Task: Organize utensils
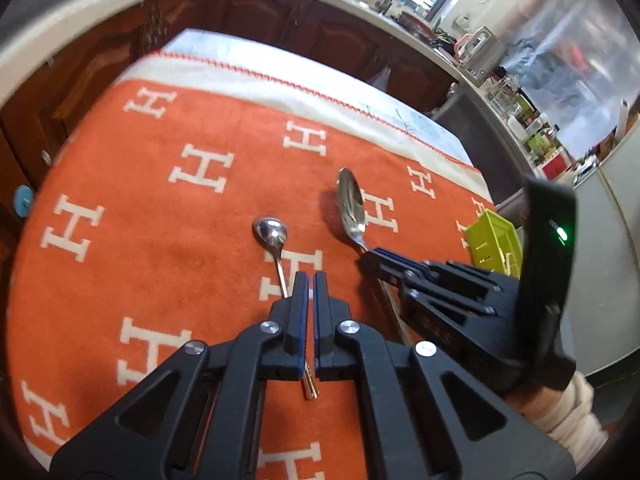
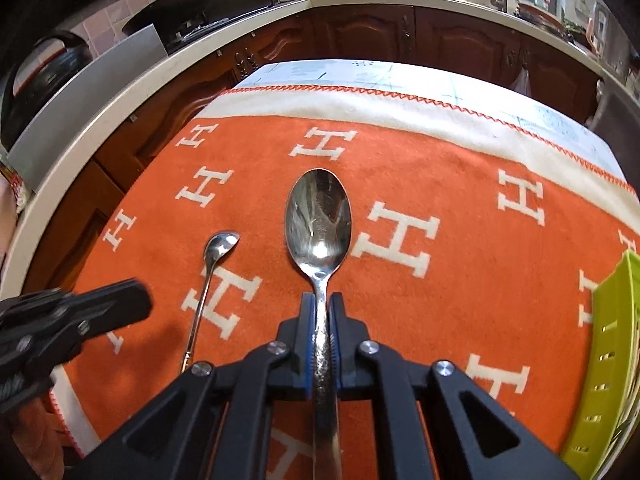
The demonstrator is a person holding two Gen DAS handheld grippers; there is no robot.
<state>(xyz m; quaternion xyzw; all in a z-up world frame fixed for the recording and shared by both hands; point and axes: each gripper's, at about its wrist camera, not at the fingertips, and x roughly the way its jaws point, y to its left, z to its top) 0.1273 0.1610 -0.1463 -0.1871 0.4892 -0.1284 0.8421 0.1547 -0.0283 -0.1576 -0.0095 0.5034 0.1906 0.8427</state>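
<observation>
two spoons: a large tablespoon [image 2: 319, 220] and a small long-handled spoon [image 2: 212, 268], both bowl-up over the orange blanket [image 2: 420, 300] with white h letters.
right gripper [image 2: 320, 312]: pinching the tablespoon's textured handle between its blue-padded fingers [image 2: 306, 332]; the bowl points away from the camera, lifted above the cloth, its shadow showing beside it in the left wrist view.
left gripper [image 1: 311, 280]: fingers pressed nearly together with only a thin slit between them, nothing visibly held; it hovers above the small spoon's handle.
small spoon: lying flat on the blanket, left of the tablespoon, its handle end [image 1: 310, 390] visible beneath the left gripper.
lime-green utensil basket [image 2: 600, 360]: on the blanket's right side, slotted wall facing the grippers.
table [image 2: 360, 76]: pale top showing past the blanket's stitched cream border.
background: dark wooden kitchen cabinets [image 2: 400, 36] under a pale countertop.
</observation>
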